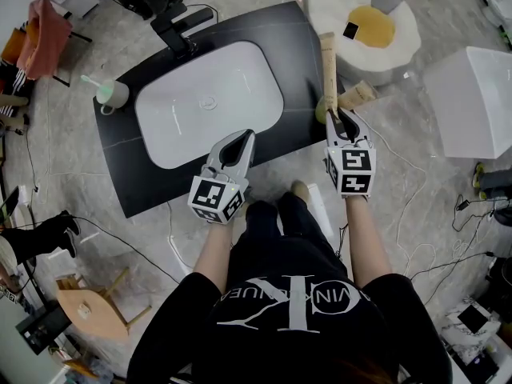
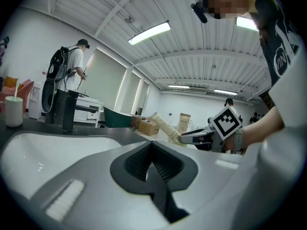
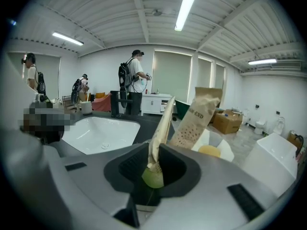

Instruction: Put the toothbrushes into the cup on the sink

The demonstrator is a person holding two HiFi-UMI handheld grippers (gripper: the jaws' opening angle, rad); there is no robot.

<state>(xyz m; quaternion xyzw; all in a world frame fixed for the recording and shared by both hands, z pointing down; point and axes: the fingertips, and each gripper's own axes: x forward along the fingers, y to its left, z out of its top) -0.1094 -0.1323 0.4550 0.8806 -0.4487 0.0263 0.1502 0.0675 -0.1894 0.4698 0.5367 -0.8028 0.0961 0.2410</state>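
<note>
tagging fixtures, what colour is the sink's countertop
Black countertop, clearest in the head view.

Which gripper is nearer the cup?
Left. The left gripper is at the sink's near edge, right of the cup; the right gripper is at the sink's right end.

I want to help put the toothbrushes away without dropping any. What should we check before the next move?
1. Right tongs gripping the paper-wrapped toothbrush: ok, shut on its lower end.
2. Left tongs free to help: ok, shut with nothing between them.
3. Cup upright on the sink counter: ok.
4. Room in the cup: ok, probably; only one green toothbrush stands in it.
5. Toothbrush unwrapped: not ok, paper covers it.
6. Way across the basin to the cup: ok, nothing stands in it.
</note>
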